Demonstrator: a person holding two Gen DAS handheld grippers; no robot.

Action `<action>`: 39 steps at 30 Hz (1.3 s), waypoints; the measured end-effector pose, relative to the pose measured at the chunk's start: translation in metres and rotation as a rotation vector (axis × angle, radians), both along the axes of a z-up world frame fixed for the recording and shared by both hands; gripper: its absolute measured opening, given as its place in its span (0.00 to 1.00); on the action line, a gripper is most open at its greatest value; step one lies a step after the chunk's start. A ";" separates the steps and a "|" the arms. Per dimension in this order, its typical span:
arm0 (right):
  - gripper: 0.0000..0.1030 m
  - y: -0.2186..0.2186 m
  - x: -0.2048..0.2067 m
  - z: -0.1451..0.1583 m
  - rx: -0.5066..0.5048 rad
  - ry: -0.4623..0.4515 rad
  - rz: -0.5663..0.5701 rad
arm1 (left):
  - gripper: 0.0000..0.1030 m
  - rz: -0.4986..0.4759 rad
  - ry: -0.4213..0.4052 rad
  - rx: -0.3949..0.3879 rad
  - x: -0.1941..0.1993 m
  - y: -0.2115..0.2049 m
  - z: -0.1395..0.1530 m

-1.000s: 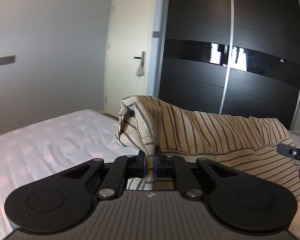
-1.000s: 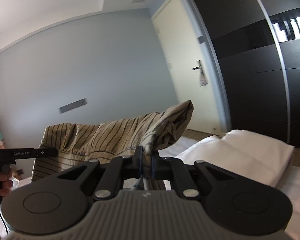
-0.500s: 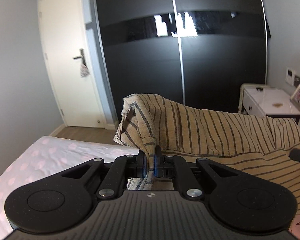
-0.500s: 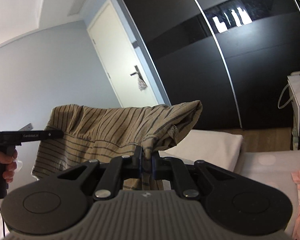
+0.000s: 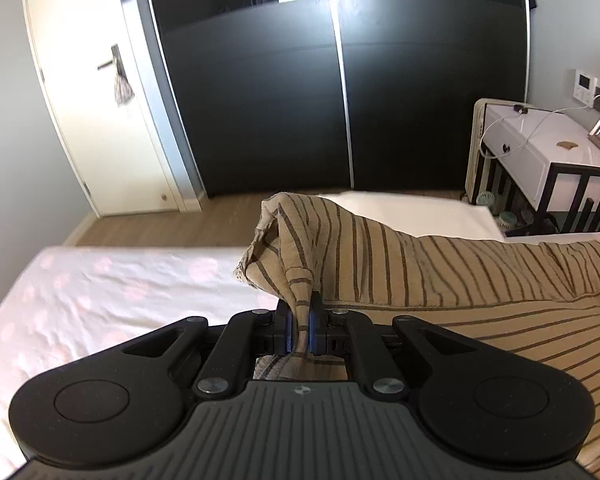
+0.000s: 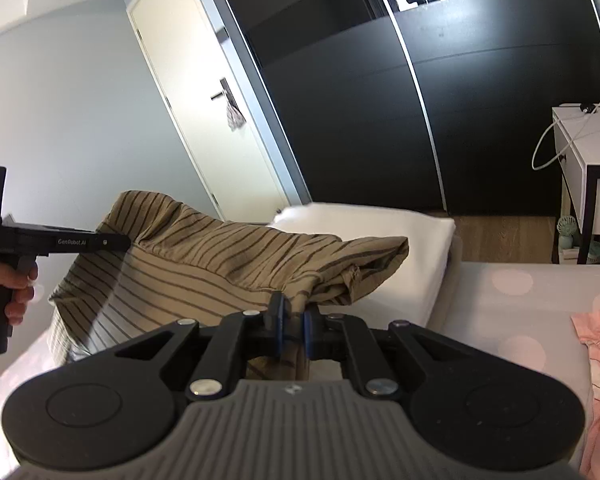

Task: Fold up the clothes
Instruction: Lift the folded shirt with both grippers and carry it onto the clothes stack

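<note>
The striped garment (image 5: 440, 268) hangs stretched between my two tools, above the bed (image 5: 100, 292). My left tool (image 5: 299, 330) pinches one bunched corner, my right tool (image 6: 291, 330) pinches the other. A white pillow (image 6: 380, 232) lies behind it.

**Two wrist views, both looking toward the wardrobe**

My left wrist camera sits just behind the left gripper (image 5: 299, 328), tilted down over the bed (image 5: 100, 300) toward the black wardrobe (image 5: 340, 100). My right wrist camera rides behind the right gripper (image 6: 291, 330), rolled, facing the same wardrobe. Both share the striped garment (image 5: 420, 272), white door (image 5: 100, 120), pillow (image 6: 380, 248) and bedside table (image 5: 540, 140); the right view catches the left gripper at far left.
</note>
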State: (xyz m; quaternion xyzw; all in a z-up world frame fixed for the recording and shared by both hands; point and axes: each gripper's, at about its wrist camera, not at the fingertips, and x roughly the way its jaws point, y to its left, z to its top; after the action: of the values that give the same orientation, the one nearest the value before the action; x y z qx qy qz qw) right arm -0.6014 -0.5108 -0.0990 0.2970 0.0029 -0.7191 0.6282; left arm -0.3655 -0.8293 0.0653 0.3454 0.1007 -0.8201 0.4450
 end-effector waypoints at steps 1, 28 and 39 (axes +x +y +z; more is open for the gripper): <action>0.10 -0.003 -0.002 -0.006 0.013 -0.007 0.000 | 0.05 0.003 0.004 0.013 0.001 -0.004 -0.005; 0.33 -0.025 -0.024 -0.042 0.126 -0.005 0.018 | 0.08 0.256 -0.078 0.092 0.057 -0.012 -0.028; 0.34 0.035 -0.036 -0.019 0.093 0.069 -0.012 | 0.10 0.269 -0.036 0.005 0.064 0.070 0.035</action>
State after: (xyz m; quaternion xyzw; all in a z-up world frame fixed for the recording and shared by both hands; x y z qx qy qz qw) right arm -0.6377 -0.4762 -0.1183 0.3008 0.0563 -0.7319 0.6088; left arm -0.3014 -0.7595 0.1006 0.3447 0.1401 -0.7463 0.5519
